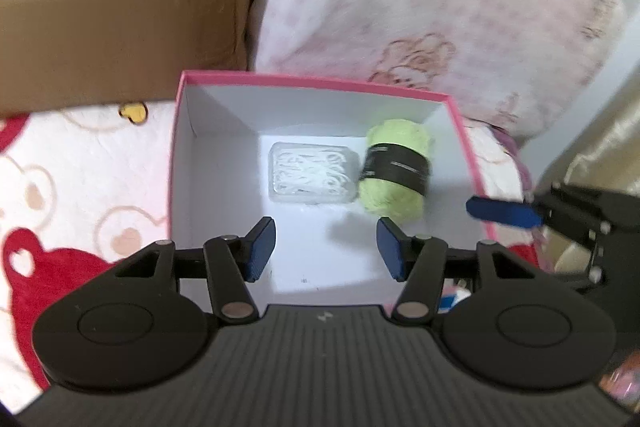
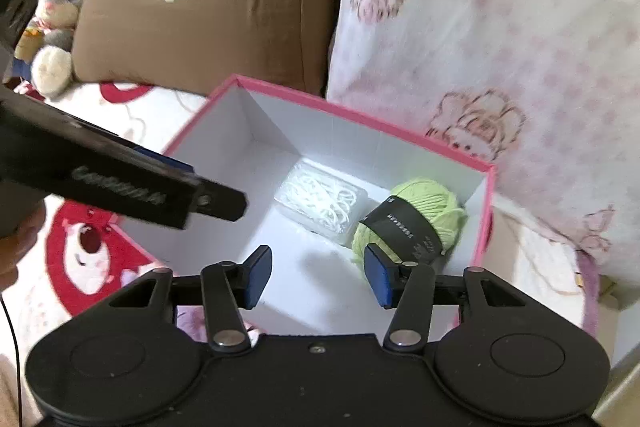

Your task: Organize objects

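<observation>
Box (image 1: 466,143): matt pink card outside, smooth white paper inside. Yarn ball (image 1: 394,173): soft fuzzy light-green wool w/ matt black paper band. Small case (image 1: 313,173): clear glossy plastic, white loops inside. Left gripper (image 1: 326,251): matt black plastic, shiny metal pins, fingers (image 1: 260,249) w/ blue rubbery pads. Brown pillow (image 2: 208,7): smooth cloth, stitched motif. Blanket (image 1: 80,187): plush fleece.

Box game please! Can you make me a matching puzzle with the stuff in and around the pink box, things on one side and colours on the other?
Things:
1. yarn ball
2. box rim
3. plastic case
4. cushion

Colours:
A. brown
B. clear, with white pieces inside
C. light green
D. pink

Pairs: 1-C, 2-D, 3-B, 4-A
</observation>
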A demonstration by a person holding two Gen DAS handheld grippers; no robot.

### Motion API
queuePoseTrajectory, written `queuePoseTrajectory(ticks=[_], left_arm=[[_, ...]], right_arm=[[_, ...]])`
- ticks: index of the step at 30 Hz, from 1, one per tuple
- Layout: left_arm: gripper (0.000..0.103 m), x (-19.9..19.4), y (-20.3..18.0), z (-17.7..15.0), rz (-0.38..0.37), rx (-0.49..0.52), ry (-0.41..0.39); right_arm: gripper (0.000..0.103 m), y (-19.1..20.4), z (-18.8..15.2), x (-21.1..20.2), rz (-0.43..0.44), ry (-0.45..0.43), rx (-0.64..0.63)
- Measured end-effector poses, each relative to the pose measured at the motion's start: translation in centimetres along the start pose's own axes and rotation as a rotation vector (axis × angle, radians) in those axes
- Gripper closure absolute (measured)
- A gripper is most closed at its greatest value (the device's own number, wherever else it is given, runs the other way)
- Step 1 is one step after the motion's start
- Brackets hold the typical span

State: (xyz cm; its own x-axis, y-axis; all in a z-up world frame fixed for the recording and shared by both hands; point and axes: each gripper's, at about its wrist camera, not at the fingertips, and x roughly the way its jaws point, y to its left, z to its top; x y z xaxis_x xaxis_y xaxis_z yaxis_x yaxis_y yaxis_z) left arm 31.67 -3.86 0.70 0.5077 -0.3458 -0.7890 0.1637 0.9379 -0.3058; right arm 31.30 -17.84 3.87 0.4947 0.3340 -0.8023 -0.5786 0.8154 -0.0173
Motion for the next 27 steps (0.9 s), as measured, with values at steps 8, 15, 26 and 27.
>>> queuePoseTrajectory(ticks=[8,15,26,27], left_arm=[[0.039,-8.1,-2.1,-2.2,-0.005,0.092,-0.015],[0.034,-12.6,-4.5,-4.7,-0.006,0.164,0.016],[0.034,-16.4,-6.7,-9.4,-0.013,0.205,0.078],[0.034,-16.7,-6.7,-9.9,-0.013,0.205,0.074]], right_arm=[[0.039,0.7,-0.2,-6.7,0.007,-0.048,-0.016],[0.038,2.6,-1.8,-11.3,0.011,-0.06,-0.078],[0.031,5.6,-5.6,-16.6,0.021,-0.09,-0.163],[0.031,5.9,-6.1,-16.9,0.026,-0.096,-0.175]])
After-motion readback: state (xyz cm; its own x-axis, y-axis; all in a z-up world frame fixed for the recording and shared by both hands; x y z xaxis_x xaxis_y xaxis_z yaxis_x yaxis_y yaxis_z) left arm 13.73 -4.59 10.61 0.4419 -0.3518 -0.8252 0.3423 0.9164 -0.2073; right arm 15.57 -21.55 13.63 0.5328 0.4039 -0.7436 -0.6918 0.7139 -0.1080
